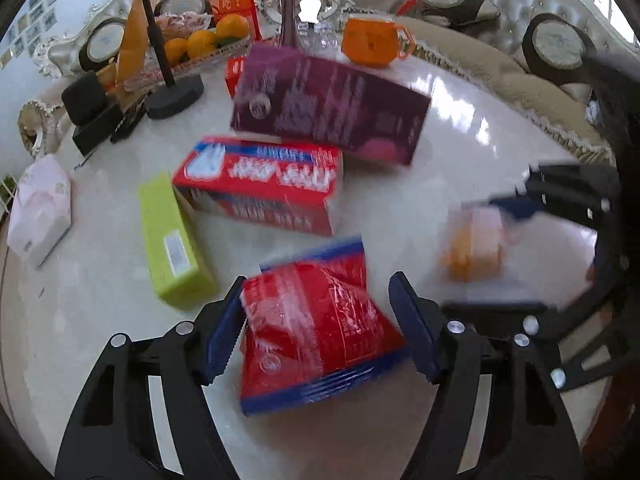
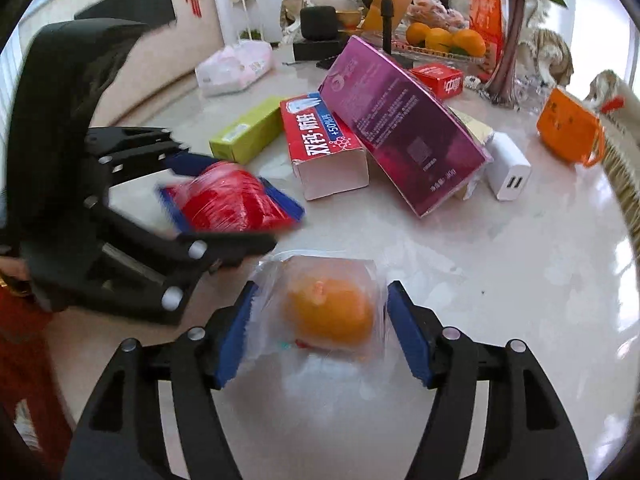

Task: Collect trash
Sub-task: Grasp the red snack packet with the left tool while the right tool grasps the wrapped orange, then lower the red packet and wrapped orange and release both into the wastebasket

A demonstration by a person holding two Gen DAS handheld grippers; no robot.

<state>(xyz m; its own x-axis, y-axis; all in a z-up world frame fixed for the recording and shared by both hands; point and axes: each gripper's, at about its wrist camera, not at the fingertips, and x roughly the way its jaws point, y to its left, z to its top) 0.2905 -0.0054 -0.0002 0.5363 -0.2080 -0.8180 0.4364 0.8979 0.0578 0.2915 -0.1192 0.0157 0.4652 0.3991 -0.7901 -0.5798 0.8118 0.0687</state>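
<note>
Trash lies scattered over the pale glossy surface (image 2: 500,264), and I have a piece between each pair of fingers. The red snack wrapper (image 1: 316,328) sits within the left gripper (image 1: 318,328); its left pad appears to touch the wrapper's edge while the right pad stands clear, so I read those fingers as released, not yet gripping. The clear bag with an orange lump (image 2: 326,310) lies inside the right gripper (image 2: 320,328), with the left pad against the film and a gap at the other side, again released. My worry is that both items are thin, slick film on a polished top: closing from this angle could pinch only a corner, or push the piece away from the pads. The two grippers also work close together, so one frame could knock the other's target. Just beyond the wrapper lie the red carton (image 1: 260,184) and green box (image 1: 172,240), with the purple box (image 2: 404,124) leaning across the carton; the white charger (image 2: 508,172) and orange cup (image 2: 570,132) stand well apart.
</note>
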